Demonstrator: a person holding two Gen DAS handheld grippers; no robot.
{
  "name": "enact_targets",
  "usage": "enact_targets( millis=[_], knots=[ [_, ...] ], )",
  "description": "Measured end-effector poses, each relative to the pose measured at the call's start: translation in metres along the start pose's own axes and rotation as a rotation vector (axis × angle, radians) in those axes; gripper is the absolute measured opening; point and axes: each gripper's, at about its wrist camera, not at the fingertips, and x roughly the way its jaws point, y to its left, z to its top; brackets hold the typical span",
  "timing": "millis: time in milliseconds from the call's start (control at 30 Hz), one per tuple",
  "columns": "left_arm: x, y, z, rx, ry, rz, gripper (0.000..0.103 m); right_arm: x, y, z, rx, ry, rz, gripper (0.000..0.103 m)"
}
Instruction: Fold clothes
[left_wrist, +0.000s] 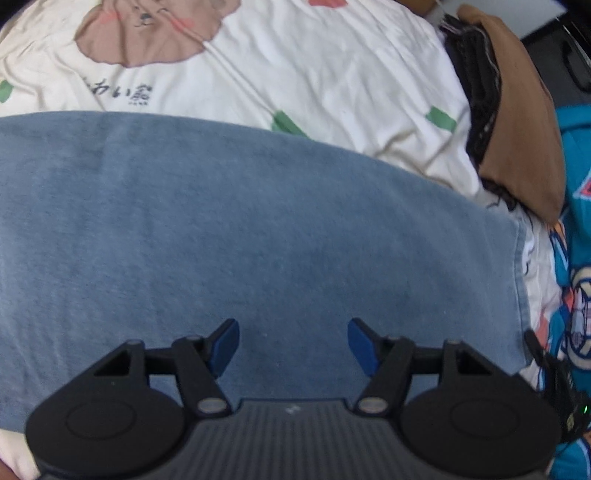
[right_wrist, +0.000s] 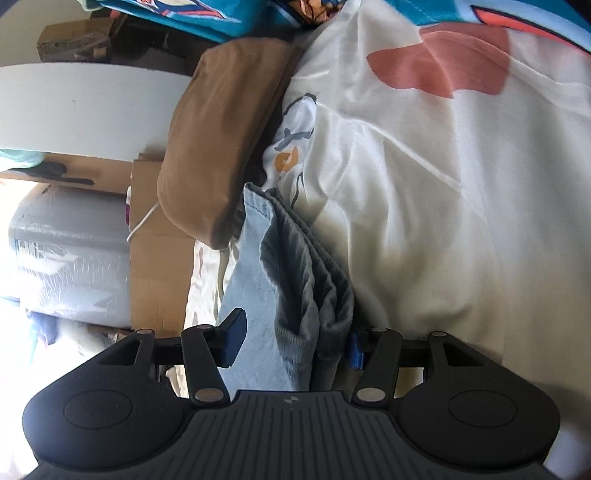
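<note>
Blue garment (left_wrist: 258, 229) lies flat — left gripper (left_wrist: 293, 345) above it, jaws apart; right gripper (right_wrist: 295, 341) straddles its folded edge, unclamped.

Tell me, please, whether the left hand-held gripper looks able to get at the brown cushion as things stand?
Probably yes. The left hand-held gripper is open and empty over the blue cloth, and nothing stands between it and the brown cushion, which lies beyond the cloth's far right corner.

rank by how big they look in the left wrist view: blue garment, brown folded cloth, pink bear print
1. blue garment, though it lies nearest the camera
2. and 3. unsure: brown folded cloth and pink bear print look similar, and the print is cut off
</note>
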Motion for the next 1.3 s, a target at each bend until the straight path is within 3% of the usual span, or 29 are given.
enact_targets(
  millis=[200, 400, 500, 600, 1000, 1200, 1300],
  knots=[
    [0.01, 0.001, -0.008, 0.001, 0.026, -0.05, 0.068, -0.007, 0.014, 0.011, -0.044, 0.077, 0.133, 0.056],
    [0.023, 0.005, -0.016, -0.036, 0.054, -0.085, 0.069, 0.015, 0.012, 0.028, -0.09, 0.157, 0.052, 0.056],
    [0.025, 0.001, -0.019, -0.009, 0.053, -0.083, 0.07, 0.026, 0.011, 0.041, -0.114, 0.206, 0.039, 0.056],
    [0.026, 0.002, -0.019, -0.013, 0.052, -0.087, 0.072, 0.04, 0.013, 0.051, -0.134, 0.266, 0.041, 0.056],
    [0.027, -0.001, -0.021, -0.002, 0.043, -0.082, 0.076, 0.079, 0.016, 0.077, -0.105, 0.36, 0.062, 0.055],
    [0.024, -0.001, -0.02, -0.003, 0.042, -0.096, 0.076, 0.097, 0.035, 0.08, -0.171, 0.439, 0.073, 0.055],
    [0.023, 0.0, -0.019, -0.008, 0.04, -0.099, 0.076, 0.101, 0.048, 0.08, -0.212, 0.471, 0.117, 0.041]
  ],
)
